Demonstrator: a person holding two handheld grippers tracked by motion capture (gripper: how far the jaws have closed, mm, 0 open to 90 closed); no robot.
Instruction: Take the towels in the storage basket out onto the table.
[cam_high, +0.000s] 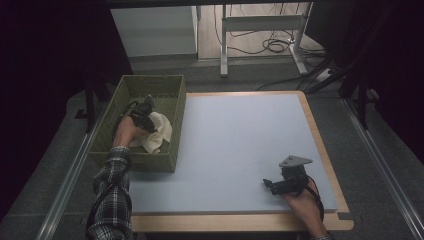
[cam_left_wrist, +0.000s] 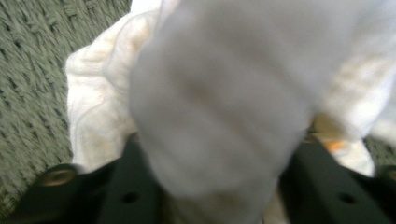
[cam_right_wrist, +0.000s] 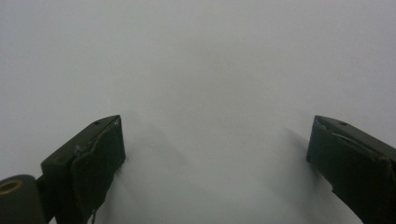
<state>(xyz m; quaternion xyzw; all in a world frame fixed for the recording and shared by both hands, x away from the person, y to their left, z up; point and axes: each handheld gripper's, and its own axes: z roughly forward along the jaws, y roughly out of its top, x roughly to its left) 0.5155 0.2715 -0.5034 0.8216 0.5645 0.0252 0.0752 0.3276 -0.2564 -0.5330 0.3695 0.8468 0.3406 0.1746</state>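
A white cloth (cam_high: 161, 131) lies crumpled in a green woven basket (cam_high: 125, 85) at the table's left side. My left gripper (cam_high: 145, 112) reaches down into the basket onto the cloth. In the left gripper view a thick fold of the cloth (cam_left_wrist: 224, 102) bulges up between the two black jaws, which press on it from both sides. My right gripper (cam_high: 267, 185) rests near the front right of the pale blue table top (cam_high: 235, 135), pointing left. Its jaws stand wide apart over bare surface, gripper (cam_right_wrist: 215, 154), with nothing between them.
The basket's woven floor (cam_left_wrist: 32, 93) shows beside the cloth. The table has a wooden rim (cam_high: 320, 150). Beyond it stand a desk frame (cam_high: 260, 30) and loose cables (cam_high: 275, 45) on the floor. Dark shapes flank both sides.
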